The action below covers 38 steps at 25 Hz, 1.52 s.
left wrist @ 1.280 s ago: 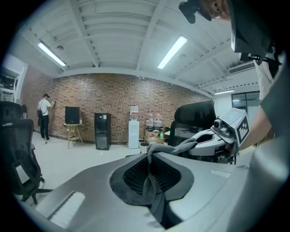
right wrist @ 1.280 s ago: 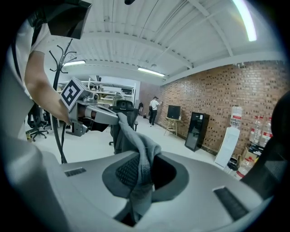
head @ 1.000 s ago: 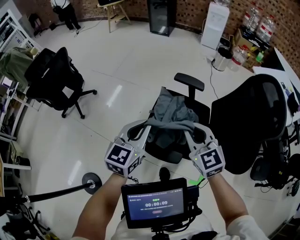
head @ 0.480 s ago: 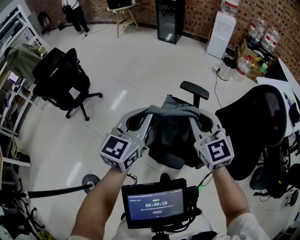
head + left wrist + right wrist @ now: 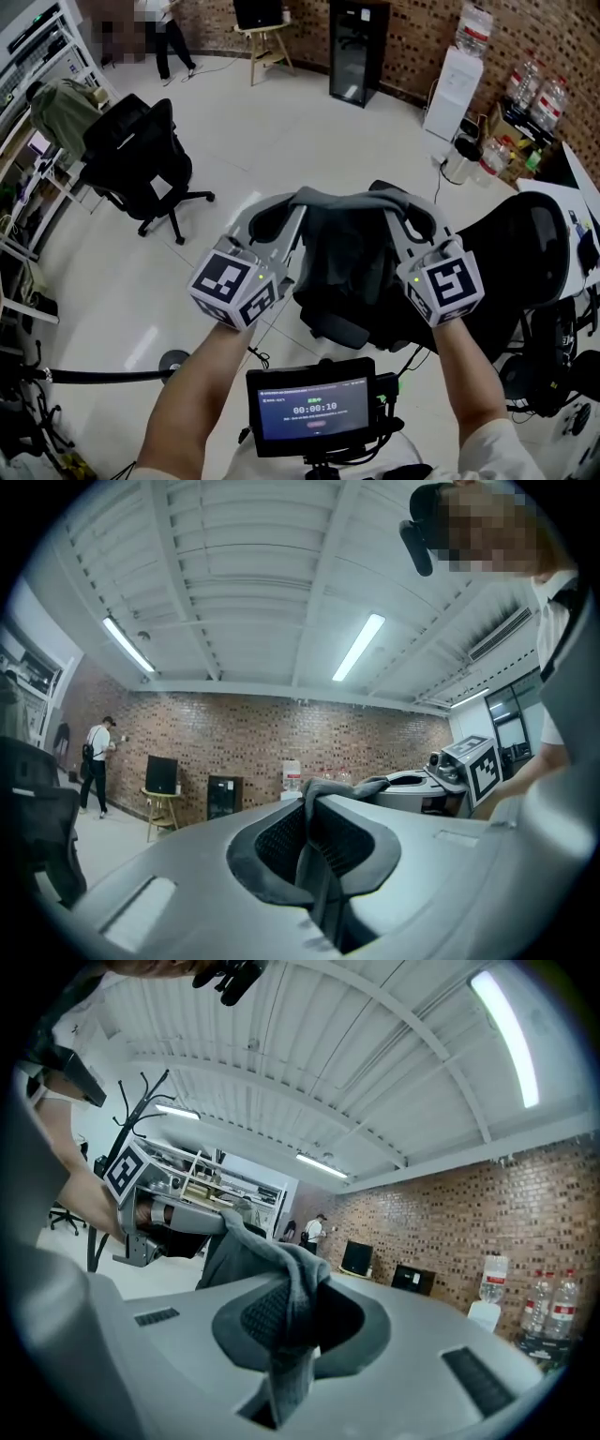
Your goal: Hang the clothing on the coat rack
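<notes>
A grey garment hangs stretched between my two grippers, raised above a black office chair. My left gripper is shut on the garment's left part, with cloth pinched between the jaws. My right gripper is shut on its right part, and the fabric drapes over the jaw tips. In the right gripper view, the black coat rack stands behind the left gripper. In the head view its round base and pole sit low at the left.
A black office chair stands at the left and a large one at the right. A water dispenser, a black cabinet and a wooden stool line the brick wall. A person stands far back.
Both grippers have risen with the garment, lifting it up off the chair seat. The cloth now hangs between them, higher and closer to the camera.
</notes>
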Each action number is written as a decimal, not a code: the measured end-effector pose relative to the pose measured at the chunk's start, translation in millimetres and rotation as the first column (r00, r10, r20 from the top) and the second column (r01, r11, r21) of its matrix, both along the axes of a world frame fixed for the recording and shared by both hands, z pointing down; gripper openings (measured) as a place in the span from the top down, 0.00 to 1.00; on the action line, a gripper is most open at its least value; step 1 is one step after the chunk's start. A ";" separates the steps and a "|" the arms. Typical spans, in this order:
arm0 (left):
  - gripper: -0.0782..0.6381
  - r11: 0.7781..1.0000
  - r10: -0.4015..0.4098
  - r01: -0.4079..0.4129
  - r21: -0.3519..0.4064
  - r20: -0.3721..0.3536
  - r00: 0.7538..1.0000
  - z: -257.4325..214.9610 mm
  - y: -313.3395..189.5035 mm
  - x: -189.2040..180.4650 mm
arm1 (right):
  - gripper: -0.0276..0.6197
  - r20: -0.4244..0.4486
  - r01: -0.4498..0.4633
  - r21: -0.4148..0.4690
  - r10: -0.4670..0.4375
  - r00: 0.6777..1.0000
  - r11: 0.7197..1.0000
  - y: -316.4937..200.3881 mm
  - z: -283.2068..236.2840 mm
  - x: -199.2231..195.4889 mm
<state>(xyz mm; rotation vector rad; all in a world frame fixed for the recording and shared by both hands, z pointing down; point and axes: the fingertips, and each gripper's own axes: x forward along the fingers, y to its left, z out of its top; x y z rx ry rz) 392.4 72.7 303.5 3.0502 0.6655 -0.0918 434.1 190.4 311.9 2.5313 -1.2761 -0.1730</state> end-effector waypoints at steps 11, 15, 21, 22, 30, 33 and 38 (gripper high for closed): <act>0.88 0.999 -0.050 0.052 0.016 -0.094 0.994 -62.2 -26.2 -4.8 | 0.92 -0.067 0.124 -0.017 -0.125 0.990 0.992 -29.5 -67.8 3.0; 0.88 0.997 -0.068 0.071 0.021 -0.118 0.991 -76.4 -35.0 -12.0 | 0.92 -0.080 0.163 -0.019 -0.164 0.983 0.986 -41.5 -88.9 2.0; 0.88 0.994 -0.106 0.111 0.022 -0.155 0.982 -98.9 -52.2 -21.7 | 0.92 -0.101 0.216 -0.014 -0.216 0.971 0.976 -64.9 -121.9 1.6; 0.88 0.993 -0.115 0.120 0.022 -0.160 0.980 -102.2 -56.0 -23.8 | 0.92 -0.103 0.228 -0.013 -0.228 0.968 0.974 -69.8 -126.2 0.8; 0.88 0.978 -0.200 0.206 0.015 -0.193 0.961 -125.6 -91.3 -48.0 | 0.92 -0.132 0.315 -0.020 -0.314 0.940 0.949 -111.5 -154.0 -15.4; 0.88 0.968 -0.240 0.249 0.017 -0.205 0.949 -133.5 -110.2 -62.6 | 0.92 -0.149 0.352 -0.023 -0.352 0.924 0.936 -133.7 -163.4 -26.0; 0.88 0.950 -0.302 0.312 0.012 -0.219 0.928 -143.6 -144.7 -91.3 | 0.92 -0.161 0.408 -0.029 -0.407 0.899 0.913 -173.3 -172.4 -48.0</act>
